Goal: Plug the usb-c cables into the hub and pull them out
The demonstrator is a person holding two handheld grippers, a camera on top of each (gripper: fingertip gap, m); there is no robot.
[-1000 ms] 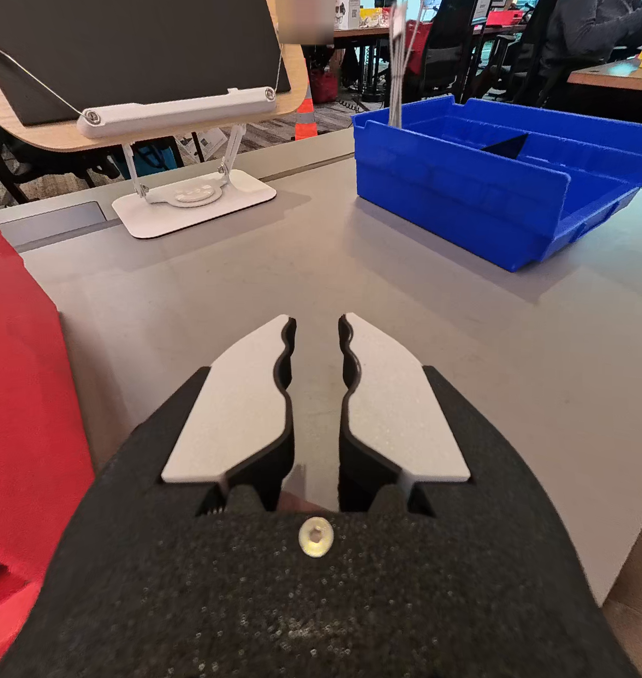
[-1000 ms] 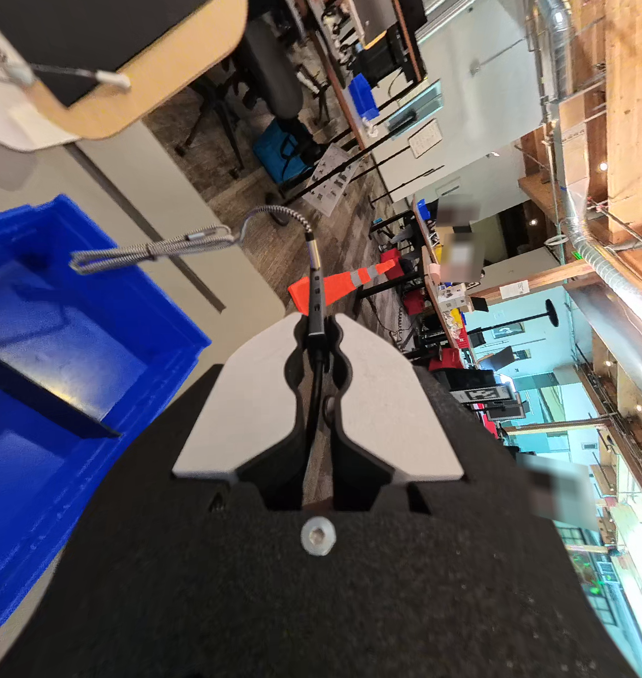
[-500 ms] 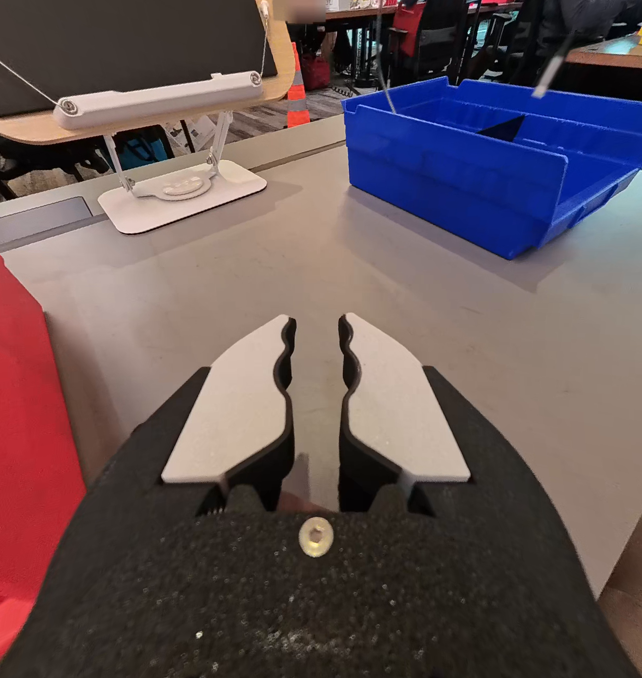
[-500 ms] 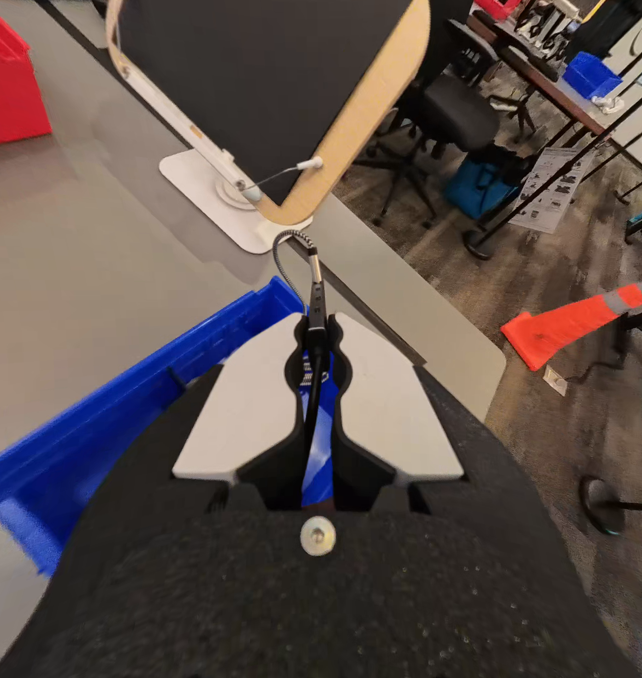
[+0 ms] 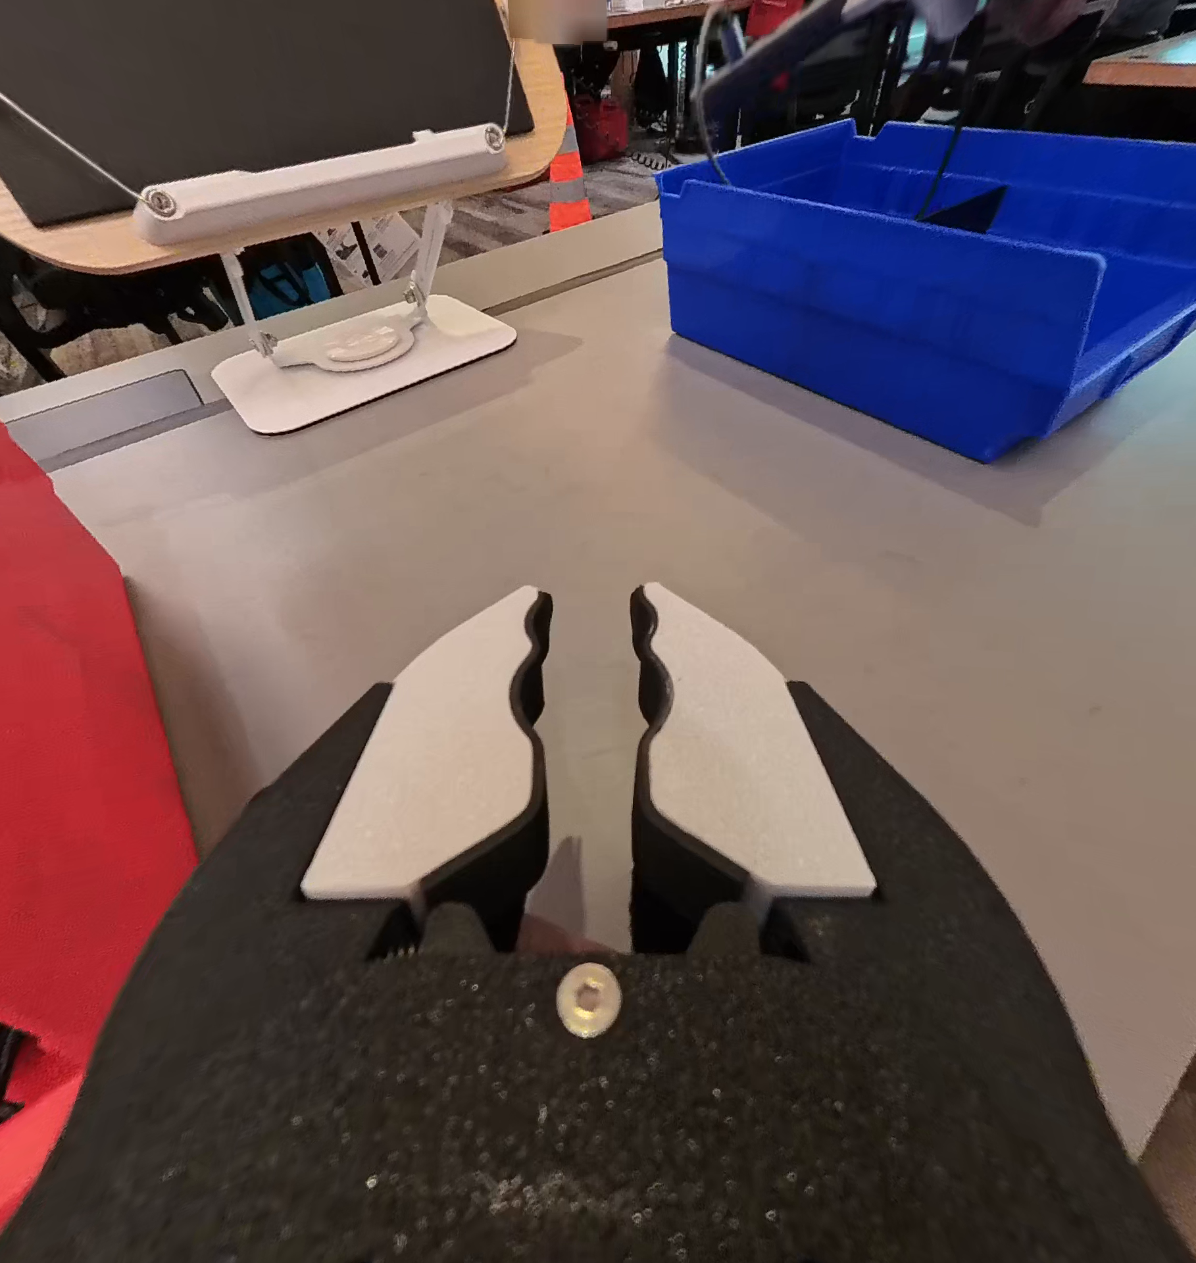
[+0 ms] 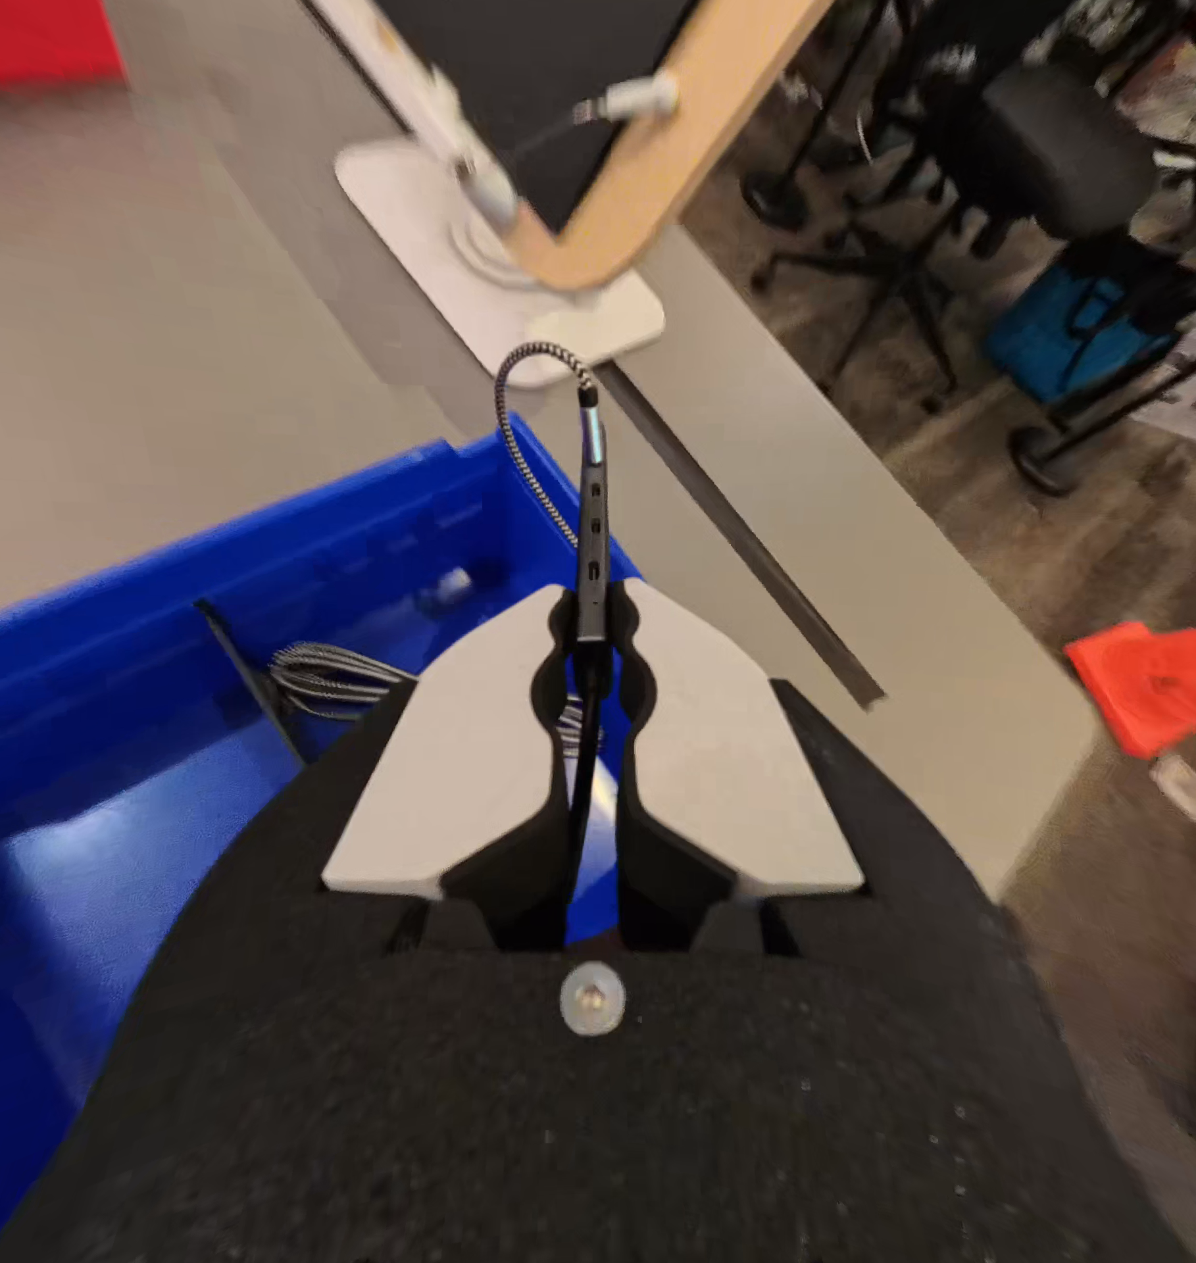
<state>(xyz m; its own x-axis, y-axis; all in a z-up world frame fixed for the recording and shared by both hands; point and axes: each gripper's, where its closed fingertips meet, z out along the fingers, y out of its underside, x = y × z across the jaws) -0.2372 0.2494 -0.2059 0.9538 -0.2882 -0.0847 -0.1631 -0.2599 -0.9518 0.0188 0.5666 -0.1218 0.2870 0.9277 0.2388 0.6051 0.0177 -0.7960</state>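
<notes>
In the left wrist view our left gripper (image 5: 590, 601) hangs low over the bare desk (image 5: 855, 615), jaws spread a little and holding nothing; the blue bin (image 5: 882, 321) sits ahead to the right, a red bin (image 5: 41, 752) close on the left, a stand (image 5: 363, 362) beyond. In the right wrist view our right gripper (image 6: 596, 598) pinches the slim grey hub (image 6: 594, 540) edge-on above the bin's (image 6: 376, 547) corner, its braided lead (image 6: 520, 437) arching back down into the bin. We judge the step is carrying the hub out to the desk: we should keep the pinch firm, lift until the lead clears the wall, and set it port-side open toward the left gripper. Inside the bin, coiled braided cables (image 6: 322, 683) lie against a divider (image 6: 247, 676).
</notes>
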